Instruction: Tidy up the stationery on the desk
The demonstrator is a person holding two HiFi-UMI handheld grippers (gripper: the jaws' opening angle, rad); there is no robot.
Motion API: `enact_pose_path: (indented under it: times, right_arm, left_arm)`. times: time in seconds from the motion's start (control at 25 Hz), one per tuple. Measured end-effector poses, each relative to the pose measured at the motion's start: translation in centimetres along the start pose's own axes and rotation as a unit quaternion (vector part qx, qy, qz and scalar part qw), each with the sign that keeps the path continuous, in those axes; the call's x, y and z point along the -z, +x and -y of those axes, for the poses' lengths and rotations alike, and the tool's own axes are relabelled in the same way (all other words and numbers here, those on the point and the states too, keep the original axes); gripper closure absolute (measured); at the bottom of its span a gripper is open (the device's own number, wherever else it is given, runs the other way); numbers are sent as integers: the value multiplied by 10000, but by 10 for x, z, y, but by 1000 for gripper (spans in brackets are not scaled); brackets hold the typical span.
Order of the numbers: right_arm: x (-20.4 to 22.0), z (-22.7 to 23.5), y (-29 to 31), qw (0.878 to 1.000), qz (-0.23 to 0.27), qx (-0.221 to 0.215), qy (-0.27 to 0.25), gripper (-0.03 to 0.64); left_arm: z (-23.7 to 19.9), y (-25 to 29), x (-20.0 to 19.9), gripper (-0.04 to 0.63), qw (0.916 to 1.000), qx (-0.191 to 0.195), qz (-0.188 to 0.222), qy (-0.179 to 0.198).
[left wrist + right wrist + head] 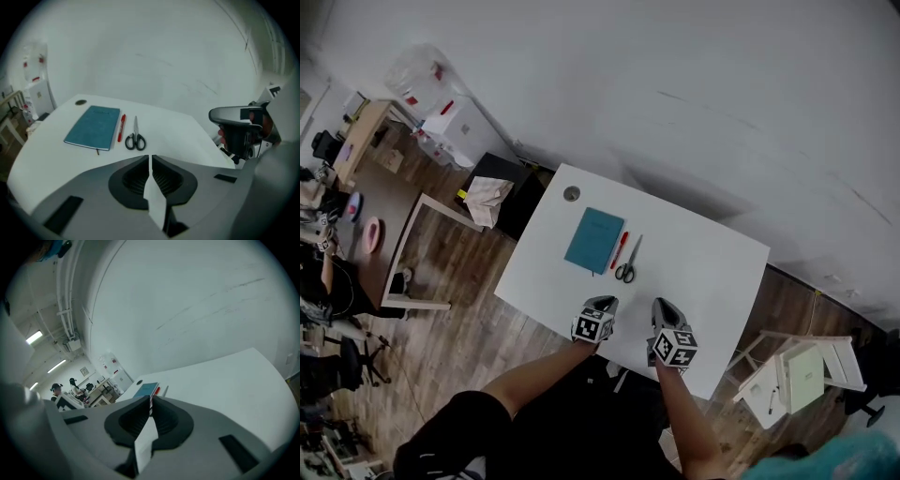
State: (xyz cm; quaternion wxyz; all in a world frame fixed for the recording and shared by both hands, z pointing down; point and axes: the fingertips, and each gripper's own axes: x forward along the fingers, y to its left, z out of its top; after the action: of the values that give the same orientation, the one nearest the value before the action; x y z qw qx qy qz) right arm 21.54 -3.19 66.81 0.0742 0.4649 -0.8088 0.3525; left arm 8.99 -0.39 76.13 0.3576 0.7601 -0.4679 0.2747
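Stationery sits centre-frame in the head view, in a row on the white desk (712, 272). Teal notebook (594, 240) at left, long axis running top to bottom of frame, leaning slightly right at the top. Red pen (620, 249) just beside its right edge, parallel. Scissors (627, 262) next right, same lean: blades point to the upper right, black handles toward the lower edge. Round grommet (572, 193) near the desk's upper-left corner. My left gripper (602, 304) and right gripper (664, 307) hang over the near edge, both jaw pairs pressed narrow, nothing between them.
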Motion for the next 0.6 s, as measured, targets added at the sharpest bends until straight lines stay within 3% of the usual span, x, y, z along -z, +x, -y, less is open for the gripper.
enact_pose_path:
  times: [0.08, 0.16, 0.28, 0.4, 0.52, 0.6]
  right_arm:
    - [-5, -17, -7, 9996, 95, -104, -237, 578]
    - [-4, -39, -14, 9986, 207, -225, -434, 578]
    - [-1, -68, -26, 9963, 440, -183, -719, 580]
    - [-1, -97, -34, 9940, 575, 28, -930, 579]
    - [3, -138, -42, 9917, 807, 163, -984, 578]
    - [4, -167, -44, 9880, 1059, 264, -1091, 580]
  left_arm:
    - [10, -31, -10, 576, 9978, -38, 661, 3]
    - [25, -59, -16, 581, 9943, 156, 1053, 73]
    - [47, -93, -22, 581, 9878, 438, 1484, 186]
    - [55, -126, -39, 581, 9786, 537, 1899, 588]
    - [51, -162, -47, 581, 9674, 706, 2205, 1030]
    - [37, -178, -47, 581, 9641, 809, 2231, 1192]
